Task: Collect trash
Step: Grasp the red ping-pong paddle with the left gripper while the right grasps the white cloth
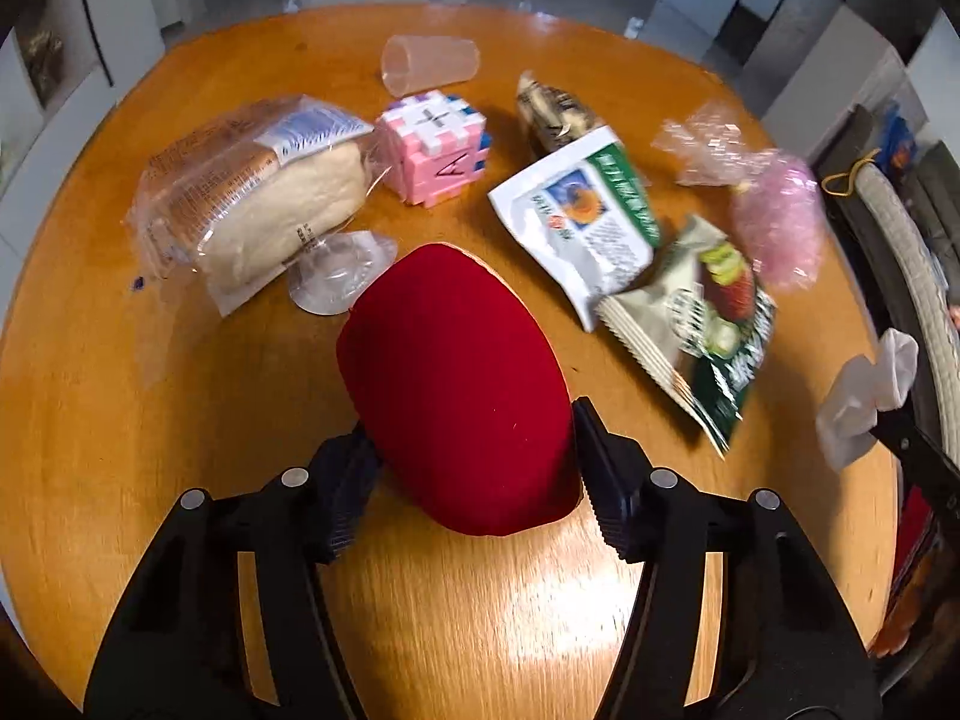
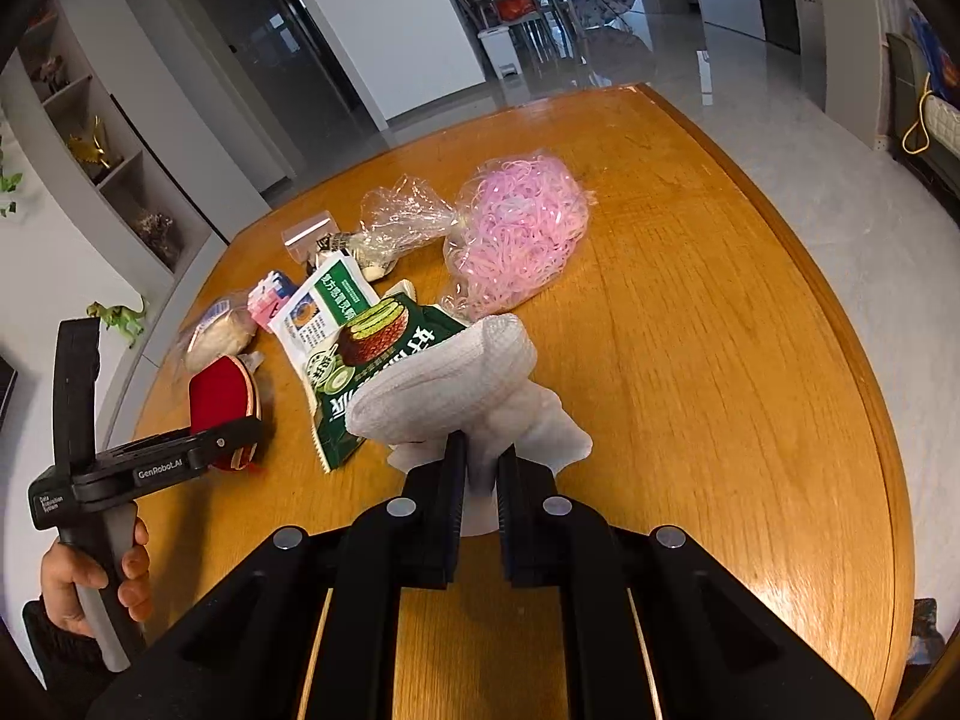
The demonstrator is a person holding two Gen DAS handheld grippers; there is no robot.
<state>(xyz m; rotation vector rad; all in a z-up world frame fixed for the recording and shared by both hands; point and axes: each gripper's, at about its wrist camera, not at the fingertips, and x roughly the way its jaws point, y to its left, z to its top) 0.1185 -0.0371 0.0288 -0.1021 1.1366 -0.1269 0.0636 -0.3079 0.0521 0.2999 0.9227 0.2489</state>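
We see the right gripper (image 2: 480,468) pointing steeply down over the round wooden table (image 2: 690,390), its jaws drawn narrow and pinching a crumpled white tissue (image 2: 456,390) that hangs lifted above the tabletop, in front of a green snack wrapper (image 2: 384,360). In the left wrist view the same tissue (image 1: 864,402) dangles at the right edge.

The left gripper (image 1: 474,480) also tilts down, its jaws half spread on either side of a red table tennis paddle (image 1: 462,384) lying flat on the table; we cannot tell whether the pads press on it. In the right wrist view a hand (image 2: 90,576) grips the left tool's handle from below, fingers curled round it.

Beyond lie a bagged bread loaf (image 1: 252,192), a pink puzzle cube (image 1: 435,144), a clear plastic cup (image 1: 429,66) on its side, a white-and-green sachet (image 1: 582,222) and a bag of pink rubber bands (image 2: 516,228).
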